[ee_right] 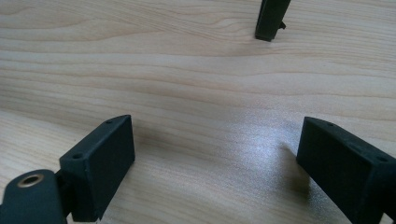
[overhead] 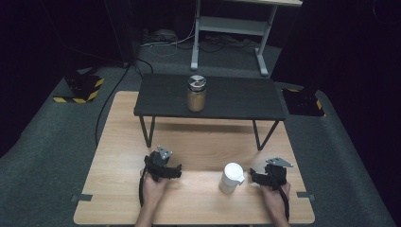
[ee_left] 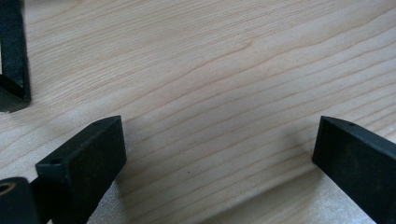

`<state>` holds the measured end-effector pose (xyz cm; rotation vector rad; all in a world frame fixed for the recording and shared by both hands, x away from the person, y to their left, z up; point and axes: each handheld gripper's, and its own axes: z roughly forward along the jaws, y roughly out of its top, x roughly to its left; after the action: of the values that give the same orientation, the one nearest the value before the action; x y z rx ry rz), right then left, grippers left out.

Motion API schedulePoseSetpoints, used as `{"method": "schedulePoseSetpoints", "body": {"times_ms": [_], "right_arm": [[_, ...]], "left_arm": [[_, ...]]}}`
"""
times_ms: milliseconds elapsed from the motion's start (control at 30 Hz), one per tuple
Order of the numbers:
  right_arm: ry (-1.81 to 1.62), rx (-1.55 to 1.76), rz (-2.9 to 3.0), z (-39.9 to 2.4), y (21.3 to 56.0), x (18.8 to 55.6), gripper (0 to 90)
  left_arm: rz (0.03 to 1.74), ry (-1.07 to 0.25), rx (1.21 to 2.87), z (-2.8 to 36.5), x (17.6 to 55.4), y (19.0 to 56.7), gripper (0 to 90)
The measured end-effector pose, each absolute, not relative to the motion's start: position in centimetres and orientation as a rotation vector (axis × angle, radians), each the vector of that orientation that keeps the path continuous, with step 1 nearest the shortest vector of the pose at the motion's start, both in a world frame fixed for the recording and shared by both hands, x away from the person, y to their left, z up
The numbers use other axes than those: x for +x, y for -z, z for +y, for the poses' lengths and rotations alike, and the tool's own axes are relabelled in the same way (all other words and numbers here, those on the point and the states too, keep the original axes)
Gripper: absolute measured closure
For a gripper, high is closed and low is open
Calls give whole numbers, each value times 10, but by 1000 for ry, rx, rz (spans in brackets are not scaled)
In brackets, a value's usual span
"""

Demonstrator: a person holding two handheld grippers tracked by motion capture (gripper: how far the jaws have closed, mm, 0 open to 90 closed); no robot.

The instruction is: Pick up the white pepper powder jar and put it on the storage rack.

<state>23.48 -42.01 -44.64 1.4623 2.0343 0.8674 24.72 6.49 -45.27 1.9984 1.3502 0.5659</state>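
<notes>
Your left gripper [overhead: 176,171] rests on the light wooden tabletop [overhead: 198,142] near the middle of its near edge, fingers [ee_left: 88,163] spread wide with bare wood grain between them. Your right gripper [overhead: 253,176] rests near the near right corner, fingers [ee_right: 100,161] likewise spread wide and holding nothing. The white cylindrical plastic container with a white lid [overhead: 231,178] stands upright between your two grippers, just beside the right gripper and well apart from the left one; neither gripper touches it. A low black shelf on thin black metal legs [overhead: 210,97] stands across the far half of the tabletop. On the shelf, near its middle, a clear glass jar of brown contents with a silver metal lid [overhead: 196,93] stands upright.
</notes>
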Motion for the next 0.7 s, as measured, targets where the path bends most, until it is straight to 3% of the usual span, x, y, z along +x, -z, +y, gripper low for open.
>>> {"method": "schedulePoseSetpoints", "body": {"times_ms": [400, 700], "right_arm": [[-871, 1423, 2085, -422, 445, 235, 49], [-899, 1346, 2120, -424, 443, 218, 86]], "left_arm": [[1351, -566, 1997, 65, 247, 453, 26], [1350, -566, 1998, 65, 247, 453, 26]]}}
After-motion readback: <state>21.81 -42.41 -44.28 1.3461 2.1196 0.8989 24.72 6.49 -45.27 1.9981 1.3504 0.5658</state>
